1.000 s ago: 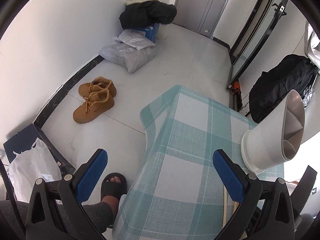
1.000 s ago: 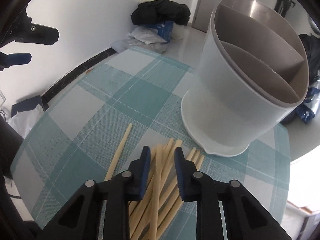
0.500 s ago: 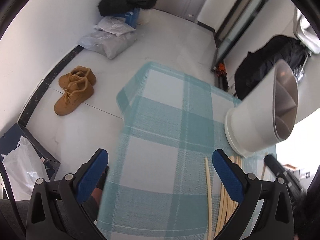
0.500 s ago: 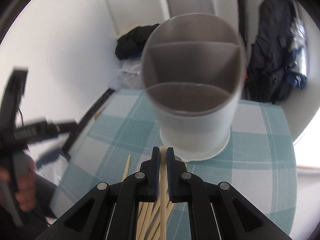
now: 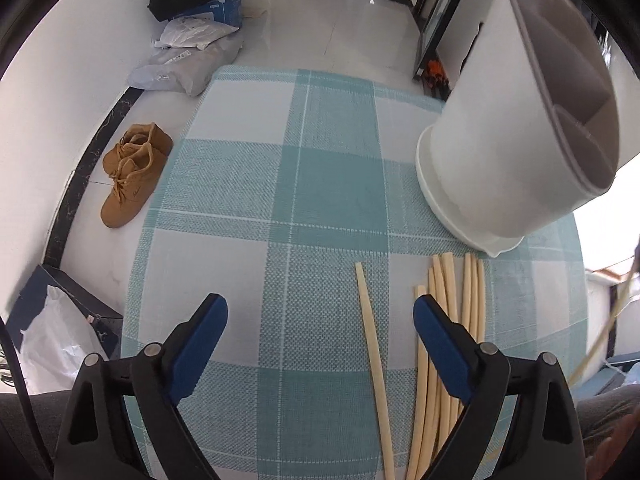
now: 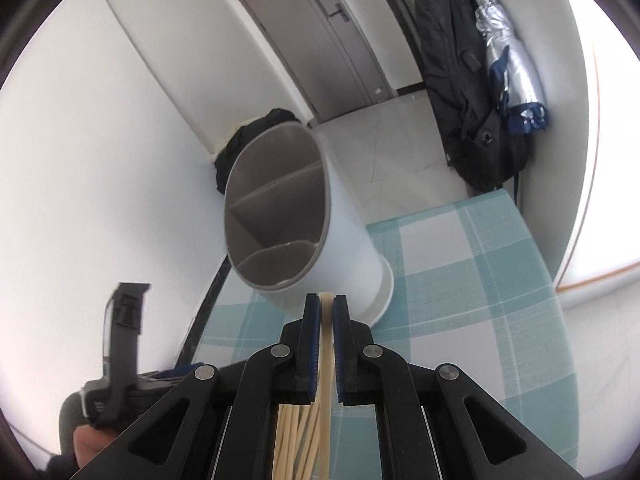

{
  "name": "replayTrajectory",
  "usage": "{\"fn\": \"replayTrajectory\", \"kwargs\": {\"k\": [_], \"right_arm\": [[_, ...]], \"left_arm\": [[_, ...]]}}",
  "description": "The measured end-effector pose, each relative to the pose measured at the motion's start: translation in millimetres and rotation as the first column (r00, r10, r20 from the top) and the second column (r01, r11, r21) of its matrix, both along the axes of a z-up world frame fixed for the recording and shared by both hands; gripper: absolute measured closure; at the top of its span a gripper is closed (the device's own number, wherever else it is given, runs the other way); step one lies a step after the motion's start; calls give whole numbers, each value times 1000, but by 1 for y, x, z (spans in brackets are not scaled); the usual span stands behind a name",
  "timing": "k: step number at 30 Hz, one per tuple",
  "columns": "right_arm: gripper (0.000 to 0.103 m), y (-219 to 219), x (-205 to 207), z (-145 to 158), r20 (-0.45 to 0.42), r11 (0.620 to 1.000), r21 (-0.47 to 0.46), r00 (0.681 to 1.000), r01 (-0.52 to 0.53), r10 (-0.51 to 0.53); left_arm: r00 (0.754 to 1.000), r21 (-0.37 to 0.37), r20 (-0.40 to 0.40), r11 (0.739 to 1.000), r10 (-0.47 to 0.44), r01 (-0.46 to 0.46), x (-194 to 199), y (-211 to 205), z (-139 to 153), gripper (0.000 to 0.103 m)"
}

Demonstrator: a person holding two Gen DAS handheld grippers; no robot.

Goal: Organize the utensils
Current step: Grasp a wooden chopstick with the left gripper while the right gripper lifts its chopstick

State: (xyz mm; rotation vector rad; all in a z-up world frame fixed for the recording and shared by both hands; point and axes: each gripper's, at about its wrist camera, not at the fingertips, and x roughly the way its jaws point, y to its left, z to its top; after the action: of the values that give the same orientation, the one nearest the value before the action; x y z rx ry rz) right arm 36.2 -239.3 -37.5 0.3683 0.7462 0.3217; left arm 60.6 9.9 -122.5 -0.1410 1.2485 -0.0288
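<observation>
Chopsticks are what we are sorting, and one of them has just left the pile: a second ago our right tongs (image 6: 326, 300) stood slightly apart over the bundle on the counter (image 5: 320, 152), and now they are clamped narrow on a single chopstick (image 6: 326, 344) and lifted clear of the checked cloth. That means the pick is done and the carry to the white divided holder (image 6: 304, 216) is what we judge comes next; all its compartments that we can see are empty. The held chopstick's long axis runs along the tongs' own line, its far tip poking just past the pads and aimed at the holder's base, not yet at its mouth, so we judge it must rise and tilt before it can drop in. Meanwhile our left tongs (image 5: 320, 320) have swung from over the counter's edge to above the remaining chopsticks (image 5: 452, 320); they stand wide with jaws closing, pads on nothing. Those sticks lie roughly parallel, tips pointing toward the holder, one loose chopstick (image 5: 374, 344) lying apart, between the pads
</observation>
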Motion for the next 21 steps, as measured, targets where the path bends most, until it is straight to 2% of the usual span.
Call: {"fn": "replayTrajectory", "kwargs": {"k": [1, 4, 7, 9, 10, 11, 13, 21], "right_arm": [[98, -3, -2, 1, 5, 1000, 2, 1000, 7, -7], [97, -14, -2, 3, 3, 1000, 23, 1000, 17, -17], [98, -21, -5, 6, 3, 999, 35, 1000, 22, -23], [97, -21, -7, 7, 9, 999, 31, 1000, 22, -23], [98, -23, -8, 7, 14, 999, 27, 1000, 22, -23], [98, -26, -8, 7, 17, 999, 27, 1000, 24, -24], [97, -27, -10, 8, 21, 999, 30, 999, 24, -25], [98, -26, -19, 14, 52, 1000, 17, 998, 21, -22]], "left_arm": [[1000, 17, -27, 1000, -7, 7, 1, -3, -5, 29], [999, 127, -7, 991, -41, 42, 3, -16, -6, 35], [999, 115, -8, 993, -32, 33, 2, -16, -2, 50], [999, 113, -2, 993, -38, 38, 0, -16, 1, 65], [999, 118, 2, 992, -36, 36, -1, -16, 2, 81], [999, 115, 7, 993, -38, 37, -3, -15, 3, 93], [999, 110, 15, 993, -42, 40, -5, -14, 3, 100], [999, 59, 45, 998, -10, 7, 1, -18, 4, 102]]}}
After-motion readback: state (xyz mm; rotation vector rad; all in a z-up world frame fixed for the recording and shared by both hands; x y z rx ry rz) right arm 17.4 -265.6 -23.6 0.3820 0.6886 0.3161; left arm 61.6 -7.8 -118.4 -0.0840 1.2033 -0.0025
